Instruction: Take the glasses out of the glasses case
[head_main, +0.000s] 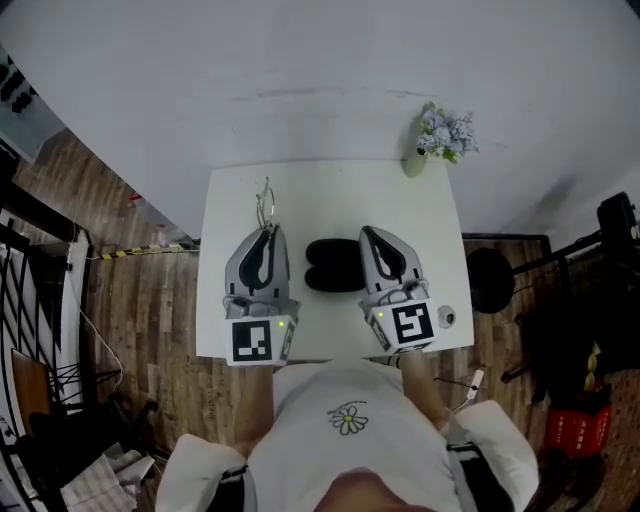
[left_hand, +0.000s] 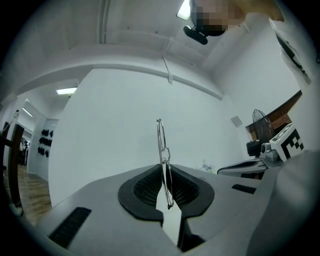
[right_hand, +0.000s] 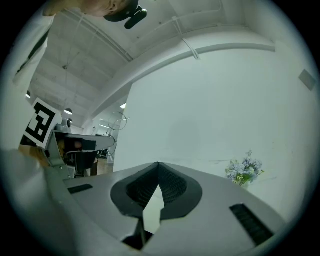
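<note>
Left gripper pinching the thin wire glasses upright between nearly closed fingers, left of centre in the head view, black glasses case lying on the white bench between both grippers, right gripper sitting closed, fingers touching, empty.

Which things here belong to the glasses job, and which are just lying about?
Job: glasses, pinched in the left gripper; black glasses case.
Lying about: vase of flowers; small round object by the right gripper.
</note>
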